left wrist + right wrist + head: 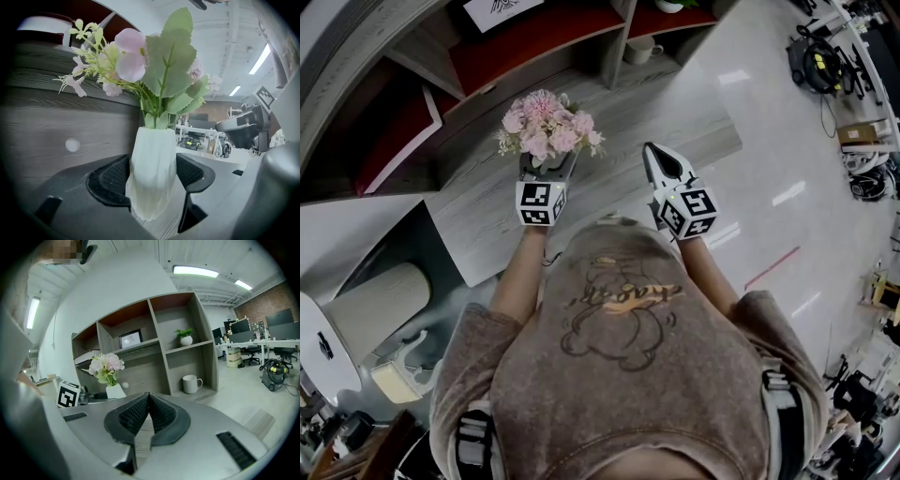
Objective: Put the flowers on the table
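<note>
**Left gripper clamps the vase of flowers over the table; right gripper closed and empty**

The left gripper [547, 171] has its two jaws pressed against the sides of a white ribbed vase [152, 173], one black pad on each flank, and the vase stands upright between them. From the vase's mouth, just beyond the jaw tips, rise the flowers [548, 125]: pink and pale blooms with broad green leaves and a few thin sprigs leaning off to the left of that gripper. The grey wood-grain table [675, 112] lies under the jaws and the vase's foot (whether the foot touches the surface cannot be told from these views).

The right gripper [654, 157] is held to the right of the left one, well apart from the vase, also over the table. Its jaws are brought together, pad against pad, with nothing between them. Its own view looks across to the bouquet at its far left, with the left gripper's marker cube [68, 394] just beside the vase.

Ahead of the right gripper stands a shelf unit [159, 333]. A white mug [191, 383] sits in a lower compartment, ahead and slightly right of the closed jaws. A small potted plant [186, 337] is in the compartment above it, and a framed picture [131, 339] stands in the one to the left.
</note>
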The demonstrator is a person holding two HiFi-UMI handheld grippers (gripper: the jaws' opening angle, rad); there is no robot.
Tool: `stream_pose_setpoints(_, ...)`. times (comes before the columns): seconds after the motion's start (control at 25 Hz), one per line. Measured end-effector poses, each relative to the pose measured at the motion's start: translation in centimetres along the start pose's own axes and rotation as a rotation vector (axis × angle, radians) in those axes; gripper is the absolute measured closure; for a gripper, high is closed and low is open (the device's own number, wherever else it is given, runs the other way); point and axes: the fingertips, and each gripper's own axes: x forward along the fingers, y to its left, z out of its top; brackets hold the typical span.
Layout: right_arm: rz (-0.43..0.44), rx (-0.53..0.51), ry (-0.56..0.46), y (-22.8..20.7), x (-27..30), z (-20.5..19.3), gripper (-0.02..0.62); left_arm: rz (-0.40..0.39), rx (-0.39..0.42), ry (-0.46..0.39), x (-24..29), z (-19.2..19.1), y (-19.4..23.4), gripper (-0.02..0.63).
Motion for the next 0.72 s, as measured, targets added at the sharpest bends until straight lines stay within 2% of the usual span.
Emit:
stream_pose_setpoints(0.2,-0.007,-0.001,-0.007,0.9,-0.8,-0.7,0.597,-0.010,-0.017,0.022,-0.7,-1.1,0.0,0.295)
stream_pose_setpoints(0.44,-0.021,0.003,-0.013,-0.1,-0.8,-0.6,0.597,-0.009,-0.037,0.053,0.6,-1.4,0.3,0.295)
stream_pose_setpoints(0.72,-0.017,0.001,-0.019,0.1,-1.6,-1.1,0.597,0.005,-0.049,0.050,-0.4,-1.2,0.0,0.294)
